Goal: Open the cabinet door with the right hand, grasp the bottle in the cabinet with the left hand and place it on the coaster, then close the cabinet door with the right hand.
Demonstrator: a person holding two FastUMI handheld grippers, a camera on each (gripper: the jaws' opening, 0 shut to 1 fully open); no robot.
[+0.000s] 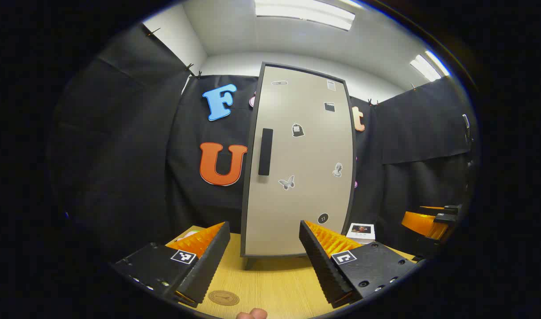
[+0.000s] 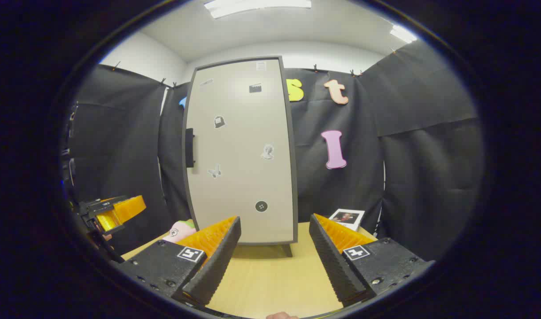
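Observation:
A tall grey cabinet with a dark frame stands at the back of the wooden table, its door shut; stickers dot the door. Its dark vertical handle sits on the door's left side, also seen as the handle in the right gripper view. A round brown coaster lies on the table just ahead of my left gripper, which is open and holds nothing. My right gripper is open too, some way short of the cabinet. The bottle is hidden behind the door.
A small picture card leans by the cabinet's right foot, seen also as the card. A pink and green soft toy lies left of the cabinet. The other gripper shows at the right edge; the left one shows at the left.

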